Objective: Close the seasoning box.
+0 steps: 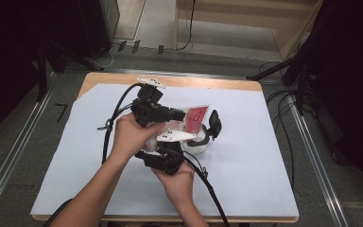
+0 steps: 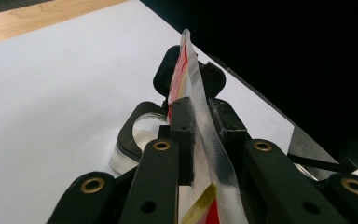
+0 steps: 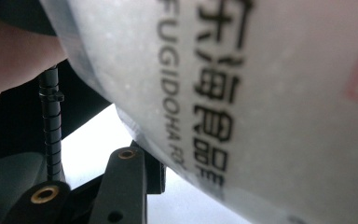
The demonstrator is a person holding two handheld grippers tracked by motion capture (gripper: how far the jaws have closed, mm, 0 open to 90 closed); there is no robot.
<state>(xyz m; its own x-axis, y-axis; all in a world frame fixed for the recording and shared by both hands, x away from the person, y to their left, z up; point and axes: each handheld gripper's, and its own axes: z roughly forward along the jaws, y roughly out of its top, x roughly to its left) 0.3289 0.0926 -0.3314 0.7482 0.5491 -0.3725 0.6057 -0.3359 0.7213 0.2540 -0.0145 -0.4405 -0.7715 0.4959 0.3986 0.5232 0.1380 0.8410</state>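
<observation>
A: Where's the packet (image 1: 196, 117)?
B: Pinched in my left gripper (image 2: 200, 121), edge upright. My right gripper (image 3: 168, 163) holds its white body, I think. Opening remains undone.

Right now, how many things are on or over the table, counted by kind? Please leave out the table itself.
Grippers: 2, the left gripper and the right gripper
Red and clear packet: 1
Black object with a ring: 1
White sheet: 1
Total: 5
</observation>
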